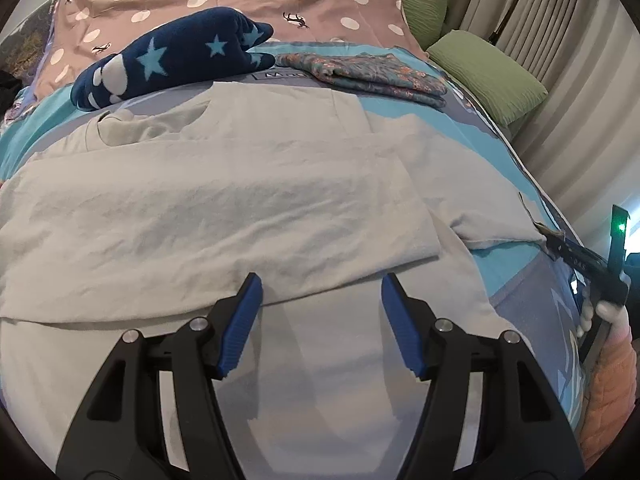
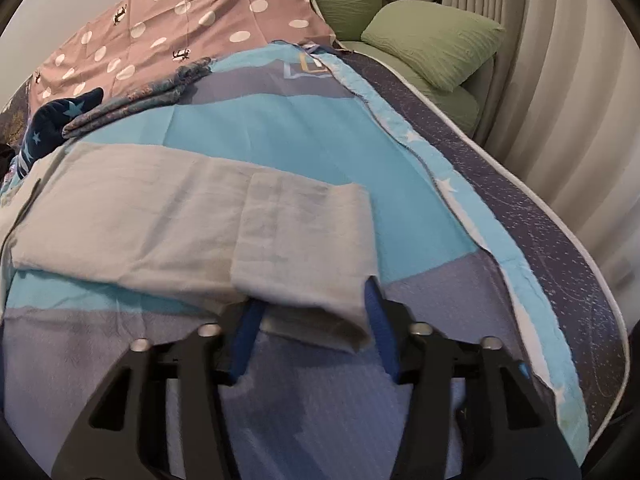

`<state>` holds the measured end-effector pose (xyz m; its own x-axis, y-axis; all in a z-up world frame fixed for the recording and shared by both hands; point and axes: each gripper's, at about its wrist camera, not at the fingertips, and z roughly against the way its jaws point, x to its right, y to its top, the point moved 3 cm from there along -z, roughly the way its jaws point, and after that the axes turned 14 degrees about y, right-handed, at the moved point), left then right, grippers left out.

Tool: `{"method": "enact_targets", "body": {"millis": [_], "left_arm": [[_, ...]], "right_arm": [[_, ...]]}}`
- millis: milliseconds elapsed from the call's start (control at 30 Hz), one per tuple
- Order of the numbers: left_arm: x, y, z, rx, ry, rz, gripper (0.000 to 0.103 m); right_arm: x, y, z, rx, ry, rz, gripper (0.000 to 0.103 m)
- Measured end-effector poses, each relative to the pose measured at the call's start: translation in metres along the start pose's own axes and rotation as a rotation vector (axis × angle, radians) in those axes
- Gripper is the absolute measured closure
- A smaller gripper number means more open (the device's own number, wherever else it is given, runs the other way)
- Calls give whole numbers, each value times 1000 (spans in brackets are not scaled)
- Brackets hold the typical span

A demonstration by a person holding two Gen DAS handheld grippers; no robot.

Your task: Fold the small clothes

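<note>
A pale grey T-shirt [image 1: 240,200] lies flat on the blue bedspread [image 2: 280,128], one side folded over its middle. My left gripper [image 1: 322,292] hovers open just above the shirt's near part, with nothing between its blue pads. In the right wrist view the shirt's sleeve [image 2: 304,232] is lifted and drapes between the tips of my right gripper [image 2: 314,294]. Its jaws stand wide apart around the sleeve's edge. The left wrist view shows the right gripper [image 1: 568,256] from the side at the sleeve's corner, with a hand [image 1: 600,312] on it.
A navy star-patterned garment [image 1: 176,56] and a folded floral cloth [image 1: 360,72] lie beyond the shirt. Behind them is a pink dotted sheet [image 1: 240,0]. Green pillows [image 2: 432,40] and a curtain line the bed's right side, where the mattress edge [image 2: 560,264] drops off.
</note>
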<state>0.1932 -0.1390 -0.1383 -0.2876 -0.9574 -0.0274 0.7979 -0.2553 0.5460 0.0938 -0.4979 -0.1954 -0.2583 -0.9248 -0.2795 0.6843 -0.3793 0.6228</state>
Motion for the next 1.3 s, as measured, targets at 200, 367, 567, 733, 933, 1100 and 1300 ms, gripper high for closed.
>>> {"method": "enact_targets", "body": {"millis": [200, 367, 567, 733, 933, 1100, 1300], "left_arm": [[-11, 5, 0, 6, -62, 53, 40], [-12, 18, 8, 14, -259, 135, 41], [-20, 19, 15, 6, -396, 176, 40], [-15, 20, -3, -60, -463, 230, 36], [3, 32, -36, -176, -538, 312, 34], [17, 42, -51, -242, -553, 347, 37], [25, 53, -37, -200, -465, 232, 100]], "right_arm": [[-44, 35, 35, 177, 316, -173, 101], [-155, 53, 36, 150, 620, -48, 101], [-239, 30, 15, 15, 727, 105, 101], [-255, 9, -7, -65, 699, 107, 101], [-261, -2, -10, -83, 659, 148, 101], [-271, -12, -8, -81, 631, 223, 101], [-275, -13, -2, -57, 625, 254, 97]]}}
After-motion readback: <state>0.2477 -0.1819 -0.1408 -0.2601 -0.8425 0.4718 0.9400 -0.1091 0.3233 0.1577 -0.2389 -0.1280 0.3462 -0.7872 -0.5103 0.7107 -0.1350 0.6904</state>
